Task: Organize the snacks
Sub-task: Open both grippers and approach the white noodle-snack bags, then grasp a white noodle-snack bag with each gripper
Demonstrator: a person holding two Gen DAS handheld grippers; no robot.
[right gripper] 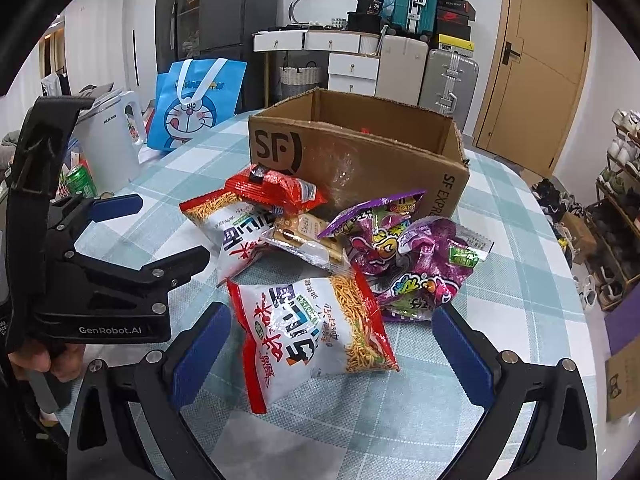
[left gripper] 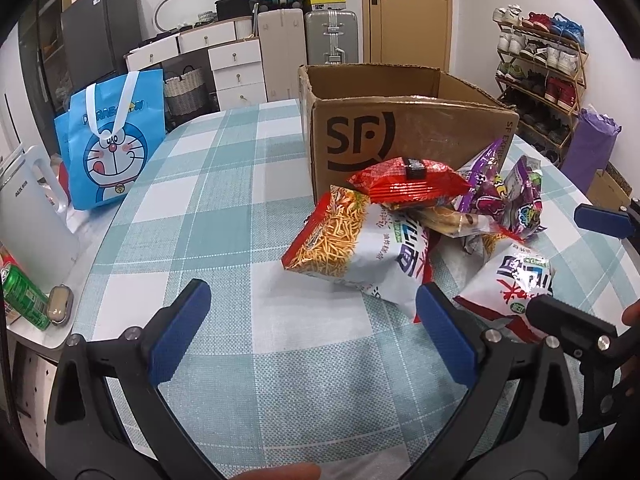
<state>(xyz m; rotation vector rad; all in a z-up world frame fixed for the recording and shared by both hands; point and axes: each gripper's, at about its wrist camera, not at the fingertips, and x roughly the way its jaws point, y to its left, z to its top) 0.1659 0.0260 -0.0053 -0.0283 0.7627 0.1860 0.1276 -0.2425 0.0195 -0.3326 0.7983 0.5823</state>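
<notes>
A pile of snack bags lies in front of an open SF cardboard box (left gripper: 400,128) (right gripper: 360,160). It holds two red-and-white noodle-snack bags (left gripper: 352,248) (right gripper: 312,332), a red bag (left gripper: 408,186) (right gripper: 276,190), a clear biscuit pack (right gripper: 304,236) and purple bags (left gripper: 516,196) (right gripper: 412,264). My left gripper (left gripper: 310,300) is open and empty, just short of the nearer noodle bag. My right gripper (right gripper: 332,328) is open, its jaws on either side of the nearest noodle bag without closing on it. Each gripper shows in the other's view, the right (left gripper: 576,272) and the left (right gripper: 160,228).
A blue Doraemon bag (left gripper: 108,148) (right gripper: 196,104), a white kettle (right gripper: 112,140) and a green can (left gripper: 24,296) (right gripper: 82,182) stand at the table's left edge. The checked tablecloth (left gripper: 224,208) covers the table. A shoe rack (left gripper: 540,80) stands at the right.
</notes>
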